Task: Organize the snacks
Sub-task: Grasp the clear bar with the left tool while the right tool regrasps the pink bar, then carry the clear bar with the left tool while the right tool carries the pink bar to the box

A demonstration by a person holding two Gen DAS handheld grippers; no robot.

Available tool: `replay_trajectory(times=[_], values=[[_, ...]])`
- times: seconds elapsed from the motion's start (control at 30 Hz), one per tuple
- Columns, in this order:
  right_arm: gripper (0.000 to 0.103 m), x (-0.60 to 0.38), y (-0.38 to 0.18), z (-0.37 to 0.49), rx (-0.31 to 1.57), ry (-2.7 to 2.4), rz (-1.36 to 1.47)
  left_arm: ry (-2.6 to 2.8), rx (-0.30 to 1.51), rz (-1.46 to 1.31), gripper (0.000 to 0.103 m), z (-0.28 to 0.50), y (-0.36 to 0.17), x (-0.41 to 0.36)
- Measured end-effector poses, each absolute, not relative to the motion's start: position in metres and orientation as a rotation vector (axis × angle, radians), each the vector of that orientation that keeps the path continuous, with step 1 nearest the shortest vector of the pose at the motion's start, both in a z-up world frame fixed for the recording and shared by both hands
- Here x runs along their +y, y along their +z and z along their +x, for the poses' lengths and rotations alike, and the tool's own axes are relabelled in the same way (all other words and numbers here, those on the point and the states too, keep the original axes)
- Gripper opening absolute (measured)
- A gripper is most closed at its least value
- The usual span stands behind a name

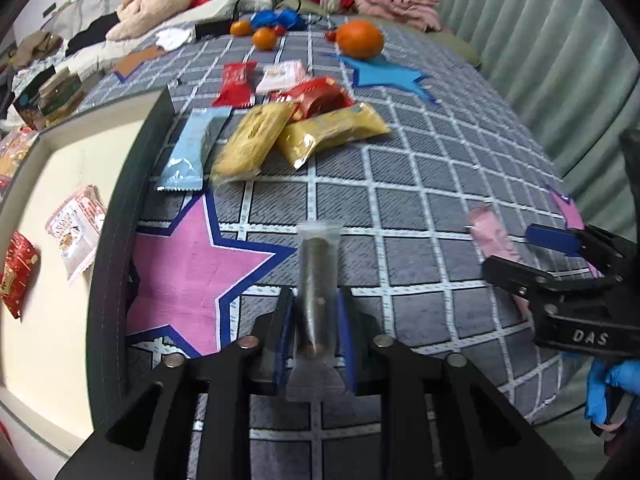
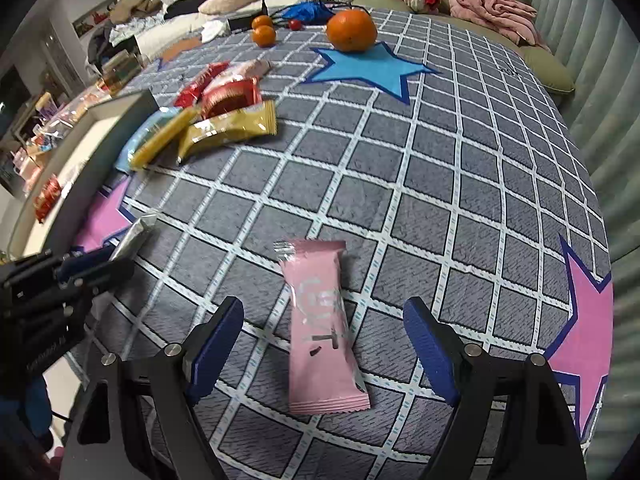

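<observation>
A grey, partly clear snack packet (image 1: 316, 264) stands out forward between the blue pads of my left gripper (image 1: 315, 294), which is shut on it, just above the checked cloth beside a pink star. In the right wrist view that packet (image 2: 134, 234) juts from the left gripper (image 2: 86, 264). A pink snack packet (image 2: 320, 320) lies flat on the cloth between the wide-apart fingers of my right gripper (image 2: 324, 344), which is open; the pads do not touch it. The left wrist view has the right gripper (image 1: 510, 250) over the pink packet (image 1: 490, 236).
A dark-rimmed box (image 1: 120, 208) with a cream floor at the left holds a red packet (image 1: 18, 276) and a white one (image 1: 76, 228). Further back lie blue (image 1: 192, 148), yellow (image 1: 252, 140) and red (image 1: 320, 96) packets, then oranges (image 1: 360, 38). Clothes are piled behind. A blue-gloved hand (image 1: 608, 388) is at the right.
</observation>
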State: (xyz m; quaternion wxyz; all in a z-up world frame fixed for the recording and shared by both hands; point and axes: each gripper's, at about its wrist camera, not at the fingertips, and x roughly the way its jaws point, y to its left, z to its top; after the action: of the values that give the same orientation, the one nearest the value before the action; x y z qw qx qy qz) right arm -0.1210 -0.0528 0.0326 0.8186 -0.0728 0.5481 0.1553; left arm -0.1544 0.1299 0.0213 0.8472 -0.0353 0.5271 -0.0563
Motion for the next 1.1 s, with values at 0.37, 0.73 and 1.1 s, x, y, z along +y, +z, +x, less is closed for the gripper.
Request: replay_trajectory(times=[0.37, 0.73, 1.1], values=[[0.026, -0.053, 0.035, -0.123, 1.159, 0.313, -0.155, -0.181, 1.087, -0.024, 0.017, -0.158, 0.027, 0.111], [0.026, -0.029, 0.089, -0.117, 1.08, 0.409, -0.047, -0.148, 0.921, -0.082, 0.017, -0.169, 0.097, 0.151], [0.026, 0.063, 0.122, -0.101, 1.014, 0.548, -0.125, 0.027, 0.852, -0.085, 0.017, -0.161, 0.134, 0.245]])
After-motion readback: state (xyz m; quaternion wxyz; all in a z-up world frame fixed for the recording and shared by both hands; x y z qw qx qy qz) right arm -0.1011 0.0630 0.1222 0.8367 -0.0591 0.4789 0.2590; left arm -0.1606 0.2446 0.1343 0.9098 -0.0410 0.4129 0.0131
